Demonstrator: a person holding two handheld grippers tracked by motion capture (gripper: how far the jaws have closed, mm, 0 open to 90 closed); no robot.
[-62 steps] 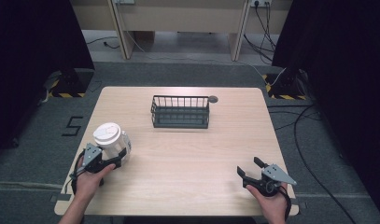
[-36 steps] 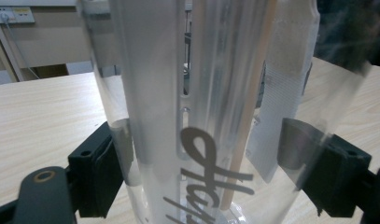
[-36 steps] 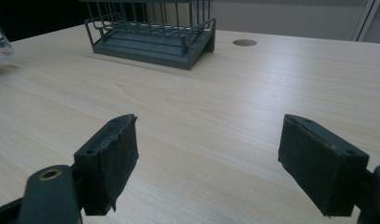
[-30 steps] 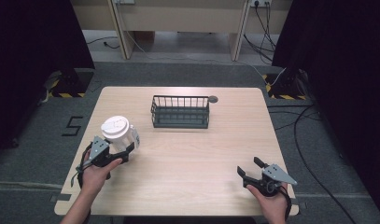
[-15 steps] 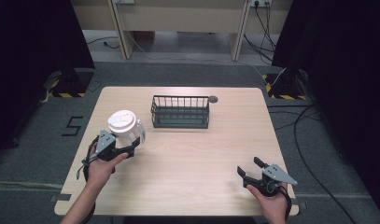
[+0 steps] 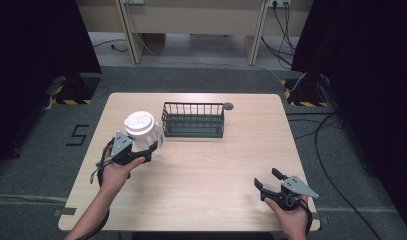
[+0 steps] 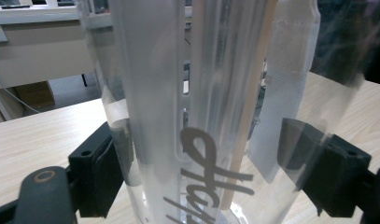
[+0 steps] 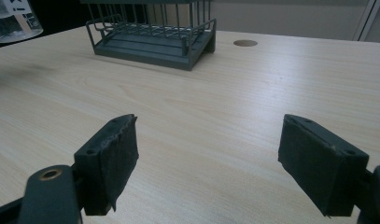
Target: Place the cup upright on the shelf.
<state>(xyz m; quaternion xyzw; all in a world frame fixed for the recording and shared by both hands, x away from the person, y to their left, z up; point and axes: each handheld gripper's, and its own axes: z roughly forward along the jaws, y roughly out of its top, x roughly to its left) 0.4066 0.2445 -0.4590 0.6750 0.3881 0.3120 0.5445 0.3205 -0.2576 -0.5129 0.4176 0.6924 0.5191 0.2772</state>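
Pale wood table (image 6: 201, 165), grey carpet (image 6: 41, 150), perhaps dark curtains (image 6: 36, 40).

Your table (image 6: 211, 165) is bright and evenly lit from above, with only soft, small shadows. Both upper sides of the frame are very dark. Up close, your clear cup (image 7: 201, 107) looks blurry and shiny, and the jaws look soft.
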